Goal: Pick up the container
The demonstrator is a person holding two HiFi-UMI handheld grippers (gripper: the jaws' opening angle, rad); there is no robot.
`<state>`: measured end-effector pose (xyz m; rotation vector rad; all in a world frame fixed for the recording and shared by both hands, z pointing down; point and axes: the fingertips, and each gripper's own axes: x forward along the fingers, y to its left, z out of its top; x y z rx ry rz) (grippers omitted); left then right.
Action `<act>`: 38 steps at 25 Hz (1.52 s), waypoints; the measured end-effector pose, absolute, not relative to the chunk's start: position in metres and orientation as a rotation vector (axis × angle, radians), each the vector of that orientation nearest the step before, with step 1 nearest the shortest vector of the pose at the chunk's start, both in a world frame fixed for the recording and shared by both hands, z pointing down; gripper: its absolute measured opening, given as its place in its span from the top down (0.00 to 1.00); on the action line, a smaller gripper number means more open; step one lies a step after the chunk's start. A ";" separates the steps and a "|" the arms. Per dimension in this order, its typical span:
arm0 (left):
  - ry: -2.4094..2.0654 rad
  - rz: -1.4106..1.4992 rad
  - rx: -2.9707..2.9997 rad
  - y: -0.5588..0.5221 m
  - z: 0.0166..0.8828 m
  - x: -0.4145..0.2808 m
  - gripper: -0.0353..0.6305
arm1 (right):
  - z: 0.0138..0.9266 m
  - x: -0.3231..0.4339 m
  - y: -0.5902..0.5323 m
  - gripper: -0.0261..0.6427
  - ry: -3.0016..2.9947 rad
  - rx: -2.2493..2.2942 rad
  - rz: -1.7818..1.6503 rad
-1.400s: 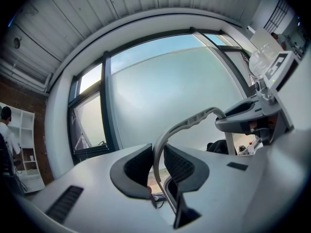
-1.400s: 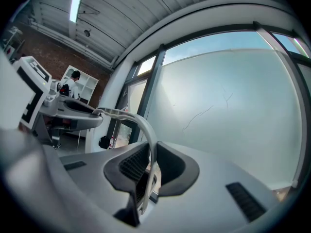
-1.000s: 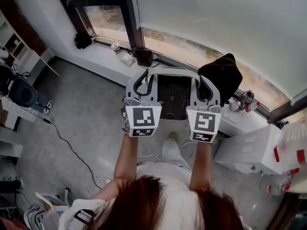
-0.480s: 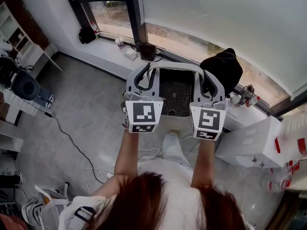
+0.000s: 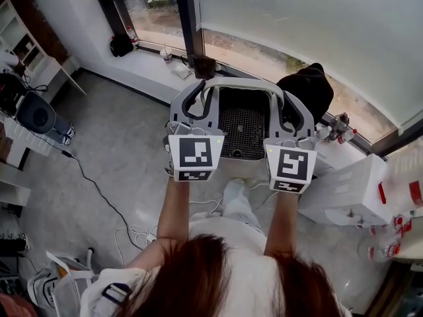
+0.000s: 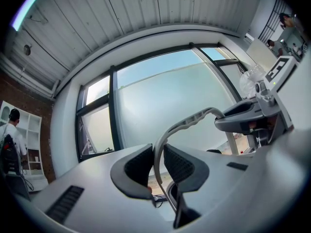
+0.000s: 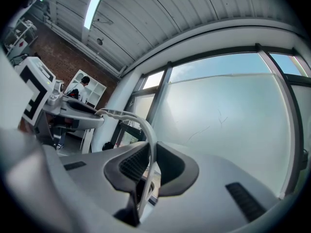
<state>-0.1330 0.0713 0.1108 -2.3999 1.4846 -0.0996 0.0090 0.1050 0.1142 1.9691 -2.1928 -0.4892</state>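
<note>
The container (image 5: 242, 125) is a light grey tub with a dark mesh bottom and a curved pale rim. It hangs in the air in front of me, well above the floor. My left gripper (image 5: 200, 103) is shut on the left side of the rim, and my right gripper (image 5: 289, 113) is shut on the right side. In the left gripper view the rim (image 6: 187, 124) runs up from between the pads of the left gripper (image 6: 158, 165). The right gripper view has the rim (image 7: 144, 125) pinched by the right gripper (image 7: 148, 163).
Below lies a grey floor with a black cable (image 5: 92, 193). A window sill (image 5: 149, 65) carries a cup (image 5: 166, 55) and a dark bag (image 5: 121, 45). A black bundle (image 5: 317, 88) and a white box (image 5: 344, 193) sit at the right. White shelves (image 5: 20, 38) stand at the left.
Both grippers have carried the container a little up and forward in the head view, keeping their hold on the rim. The room below has shifted slightly.
</note>
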 end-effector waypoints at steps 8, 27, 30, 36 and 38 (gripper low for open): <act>1.476 -0.095 -2.409 0.088 0.107 -0.142 0.82 | 0.106 -0.001 0.122 0.87 -2.183 1.957 -0.533; 1.453 -0.174 -2.423 0.115 0.104 -0.159 0.82 | 0.111 -0.015 0.141 0.88 -2.211 1.947 -0.502; 1.453 -0.177 -2.430 0.118 0.105 -0.159 0.82 | 0.112 -0.015 0.143 0.88 -2.209 1.949 -0.501; 1.441 -0.174 -2.437 0.121 0.105 -0.157 0.82 | 0.111 -0.013 0.148 0.88 -2.217 1.948 -0.498; 1.439 -0.171 -2.434 0.122 0.103 -0.156 0.82 | 0.109 -0.012 0.148 0.88 -2.220 1.948 -0.504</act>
